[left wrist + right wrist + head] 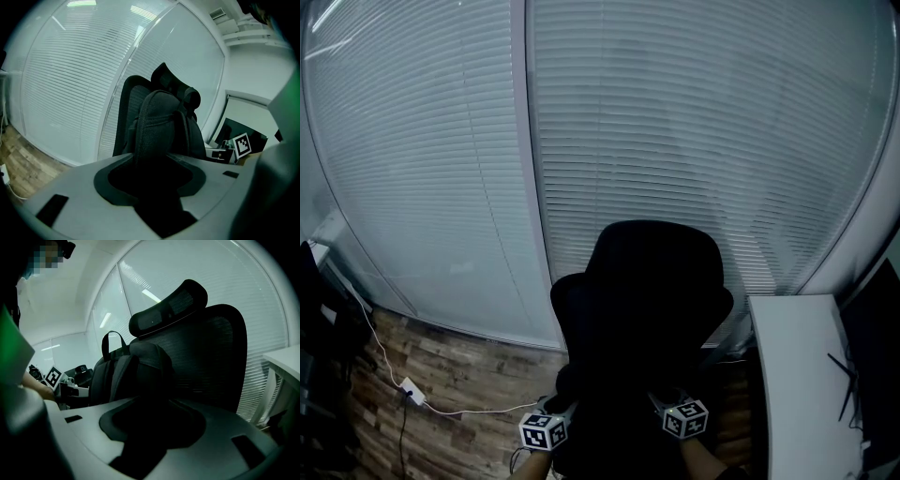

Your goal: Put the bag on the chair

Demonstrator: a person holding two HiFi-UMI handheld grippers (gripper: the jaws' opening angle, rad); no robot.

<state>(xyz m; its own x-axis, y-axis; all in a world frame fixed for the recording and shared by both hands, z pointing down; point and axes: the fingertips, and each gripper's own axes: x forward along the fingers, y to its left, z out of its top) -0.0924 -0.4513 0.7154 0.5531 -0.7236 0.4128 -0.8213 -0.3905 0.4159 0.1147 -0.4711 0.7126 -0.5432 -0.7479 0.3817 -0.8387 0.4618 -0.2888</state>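
A black office chair (656, 272) with a headrest faces me in front of the window blinds. The black backpack (161, 122) is upright right in front of its mesh back (211, 348); the seat is hidden beneath it. My left gripper (565, 403) is shut on the bag's left side, where a padded strap (147, 136) runs down between its jaws. From the other side, my right gripper (664, 401) is shut on dark bag fabric (140, 376). In the head view the bag merges with the dark chair. Each gripper's marker cube (242, 144) shows in the other gripper's view.
A white desk (797, 375) stands close to the chair's right. On the wooden floor at the left, a white cable with an adapter (411, 392) lies near dark equipment (319, 319). Closed blinds (675, 112) cover the glass wall behind.
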